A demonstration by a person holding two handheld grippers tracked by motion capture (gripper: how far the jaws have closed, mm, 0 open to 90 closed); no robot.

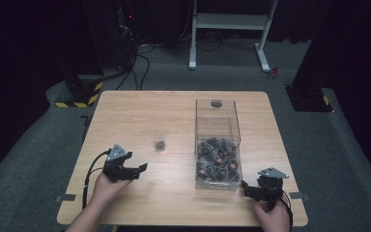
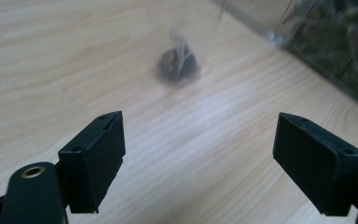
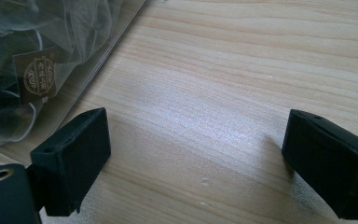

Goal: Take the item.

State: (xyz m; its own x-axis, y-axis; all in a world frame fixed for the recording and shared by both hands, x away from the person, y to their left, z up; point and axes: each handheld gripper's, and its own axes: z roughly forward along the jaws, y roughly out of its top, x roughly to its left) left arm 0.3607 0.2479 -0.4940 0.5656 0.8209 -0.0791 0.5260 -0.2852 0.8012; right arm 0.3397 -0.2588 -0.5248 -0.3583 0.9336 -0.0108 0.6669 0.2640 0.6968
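Observation:
A clear plastic cup [image 1: 159, 135] stands in the middle of the wooden table [image 1: 125, 111], with one dark sachet [image 1: 160, 144] at its bottom. To its right is a tall clear box [image 1: 217, 145], its lower part filled with several dark mesh sachets [image 1: 217, 162]. My left gripper [image 1: 140, 170] sits low at the front left, open and empty, pointing toward the cup. In the left gripper view the open gripper [image 2: 200, 140] faces the blurred cup and sachet [image 2: 177, 65]. My right gripper [image 1: 245, 189] is open by the box's front right corner; its view shows the gripper [image 3: 198, 135] over bare wood, with the sachets [image 3: 35, 74] at left.
The clear box's wall [image 2: 307, 37] runs along the upper right of the left gripper view. Beyond the table's far edge are a white frame [image 1: 227, 29], cables and black equipment on grey floor. Bare wood lies between the left gripper and the cup.

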